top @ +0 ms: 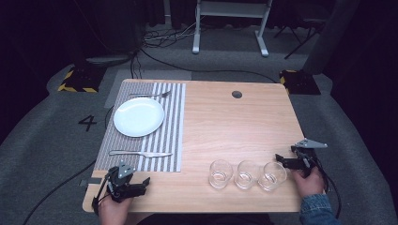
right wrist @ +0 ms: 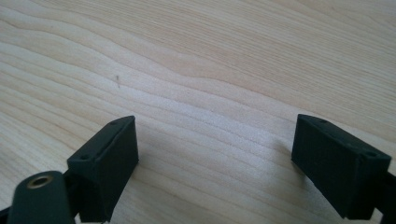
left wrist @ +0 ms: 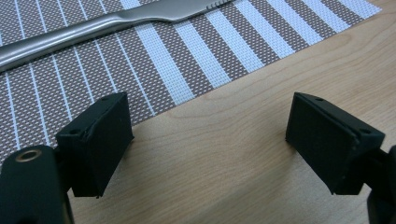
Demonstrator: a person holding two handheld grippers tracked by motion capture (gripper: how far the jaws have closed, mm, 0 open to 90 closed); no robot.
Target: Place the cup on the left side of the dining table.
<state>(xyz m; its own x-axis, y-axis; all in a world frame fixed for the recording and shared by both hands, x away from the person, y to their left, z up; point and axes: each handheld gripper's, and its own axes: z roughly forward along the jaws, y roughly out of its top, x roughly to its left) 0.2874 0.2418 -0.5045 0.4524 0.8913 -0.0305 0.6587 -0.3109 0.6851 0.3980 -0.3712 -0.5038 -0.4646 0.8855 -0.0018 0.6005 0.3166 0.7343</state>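
Observation:
A striped placemat (top: 170, 140) covers the table's left part and carries a white plate (top: 139, 116), a fork (top: 150, 95) behind it and a knife (top: 141, 153) in front. Three clear glasses (top: 221, 174) (top: 247, 175) (top: 272, 176) stand in a row near the front edge. My left gripper (top: 141, 185) rests low at the front left corner, open and holding nothing. In the left gripper view the gripper (left wrist: 208, 140) hovers over bare wood beside the placemat (left wrist: 187, 60), with the knife (left wrist: 102, 25) beyond. My right gripper (top: 280, 161), just right of the rightmost glass, stands open over bare wood (right wrist: 215, 140).
The wooden table (top: 234, 126) has a round cable hole (top: 237, 94) at the back. A white desk frame (top: 230, 23) and cables lie on the floor behind. Yellow-black striped blocks (top: 77, 79) sit at the far corners.

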